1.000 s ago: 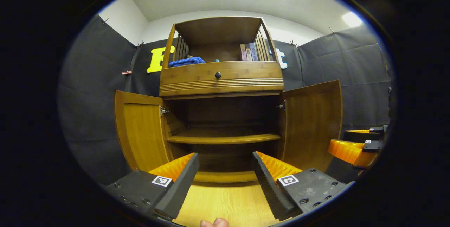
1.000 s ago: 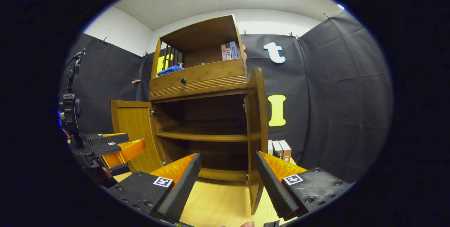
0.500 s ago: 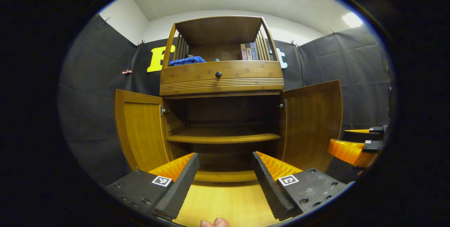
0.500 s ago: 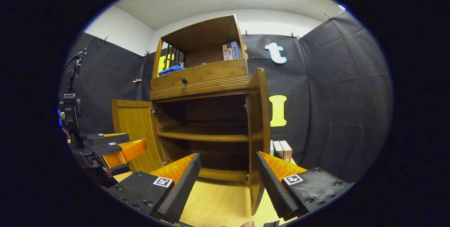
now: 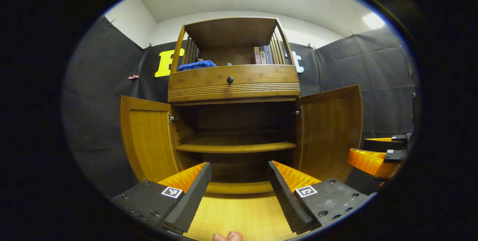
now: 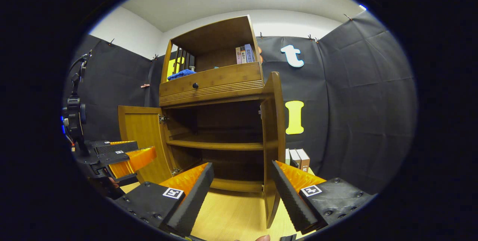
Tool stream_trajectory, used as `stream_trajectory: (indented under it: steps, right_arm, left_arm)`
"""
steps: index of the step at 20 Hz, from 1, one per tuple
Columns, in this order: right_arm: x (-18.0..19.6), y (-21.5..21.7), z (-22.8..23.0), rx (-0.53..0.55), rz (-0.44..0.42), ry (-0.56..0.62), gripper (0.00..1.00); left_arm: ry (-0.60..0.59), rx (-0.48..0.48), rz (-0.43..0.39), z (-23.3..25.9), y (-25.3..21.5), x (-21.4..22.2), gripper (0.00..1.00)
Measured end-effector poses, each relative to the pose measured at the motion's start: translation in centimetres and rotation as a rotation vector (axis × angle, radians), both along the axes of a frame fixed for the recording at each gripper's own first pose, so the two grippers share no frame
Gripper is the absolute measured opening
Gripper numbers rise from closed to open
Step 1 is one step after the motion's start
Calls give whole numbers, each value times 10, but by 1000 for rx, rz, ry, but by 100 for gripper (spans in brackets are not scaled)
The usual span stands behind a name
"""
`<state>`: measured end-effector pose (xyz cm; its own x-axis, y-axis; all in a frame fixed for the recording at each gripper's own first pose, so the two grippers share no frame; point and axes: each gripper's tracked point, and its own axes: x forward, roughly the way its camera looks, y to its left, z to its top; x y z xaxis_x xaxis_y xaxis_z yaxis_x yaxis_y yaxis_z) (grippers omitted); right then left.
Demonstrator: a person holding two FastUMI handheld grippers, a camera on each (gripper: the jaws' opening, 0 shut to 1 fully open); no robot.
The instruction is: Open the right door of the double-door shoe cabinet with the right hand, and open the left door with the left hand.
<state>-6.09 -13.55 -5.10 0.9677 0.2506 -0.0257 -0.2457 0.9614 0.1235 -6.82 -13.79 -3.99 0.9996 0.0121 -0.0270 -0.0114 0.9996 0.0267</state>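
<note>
Cabinet: brown wooden double-door shoe cabinet (image 5: pixel 233 84) stands on the light wood-grain floor (image 5: pixel 239 215), back against the booth wall, straight ahead in the left gripper view.
Left door: wooden left door panel (image 5: pixel 149 138) swung wide out from its hinge edge, free edge toward the left wall.
Right door: wooden right door panel (image 5: pixel 330 130) also swung out; in the right gripper view it (image 6: pixel 274 140) is seen nearly edge-on.
Interior: dark, one wooden middle shelf (image 5: pixel 235 146) across it, front edge unobstructed.
Left gripper: left gripper (image 5: pixel 239 192) released, fingers spread, holding nothing, apart from the cabinet's bottom edge.
Right gripper: right gripper (image 6: pixel 242 194) released, fingers spread, nothing between; right door's lower edge lies just beyond the gap.
Open room: bare floor between both grippers and the cabinet base.
Upper part: drawer with round black knob (image 5: pixel 230 80); folded blue cloth (image 5: pixel 196 65) and upright books (image 5: pixel 262 55) above it.
</note>
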Motion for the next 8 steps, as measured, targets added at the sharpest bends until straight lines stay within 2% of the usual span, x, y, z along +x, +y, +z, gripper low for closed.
stream_trajectory:
  steps: [1,6,7,8]
  right_arm:
    - [0,0,-1,-1,0,1,98]
    - [1,-1,0,-2,1,0,98]
    - [1,-1,1,-2,2,-1,92]
    - [1,0,0,-1,3,-1,92]
  left_arm:
    - [2,2,-3,-1,-1,0,94]
    - [-4,6,0,1,-1,0,94]
    - [-5,5,0,1,-1,1,94]
    - [-6,4,1,3,0,0,94]
